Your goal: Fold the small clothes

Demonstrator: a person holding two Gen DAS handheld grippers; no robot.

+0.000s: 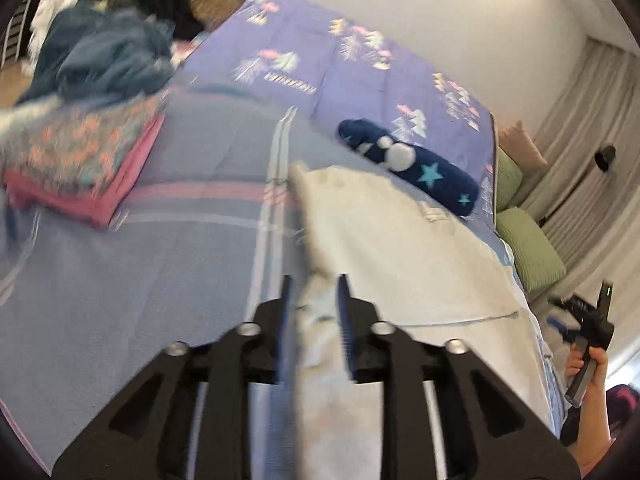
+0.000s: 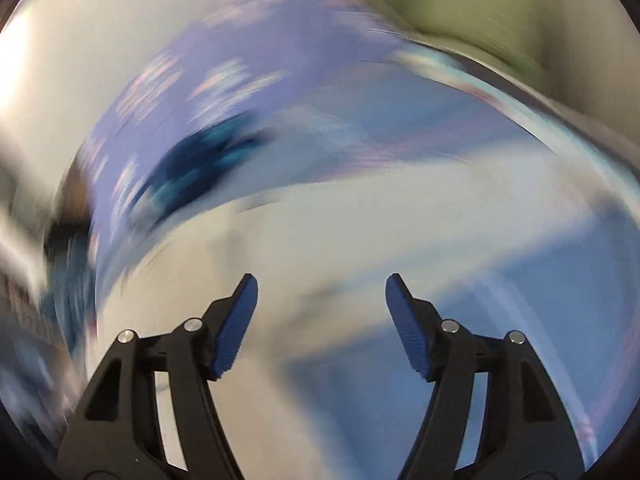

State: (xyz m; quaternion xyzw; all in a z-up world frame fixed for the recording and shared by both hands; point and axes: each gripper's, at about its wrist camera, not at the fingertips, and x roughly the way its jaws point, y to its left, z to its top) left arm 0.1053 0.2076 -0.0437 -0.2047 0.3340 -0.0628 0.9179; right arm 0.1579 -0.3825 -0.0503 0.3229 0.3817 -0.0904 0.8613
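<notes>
A cream-white cloth (image 1: 400,248) lies spread on the bed. My left gripper (image 1: 314,284) is shut on its near left edge and lifts a fold of it off the bed. A dark blue garment with stars (image 1: 412,164) lies just beyond the white cloth. My right gripper (image 2: 320,284) is open and empty above the white cloth (image 2: 340,232); its view is heavily blurred by motion. It also shows in the left wrist view (image 1: 588,316) at the bed's right edge, held by a hand.
A folded floral and pink stack (image 1: 80,168) sits at the left of the bed. A heap of blue and black clothes (image 1: 116,48) lies at the far left. Green pillows (image 1: 528,248) lean beside the bed at the right. A purple patterned sheet (image 1: 320,60) covers the far side.
</notes>
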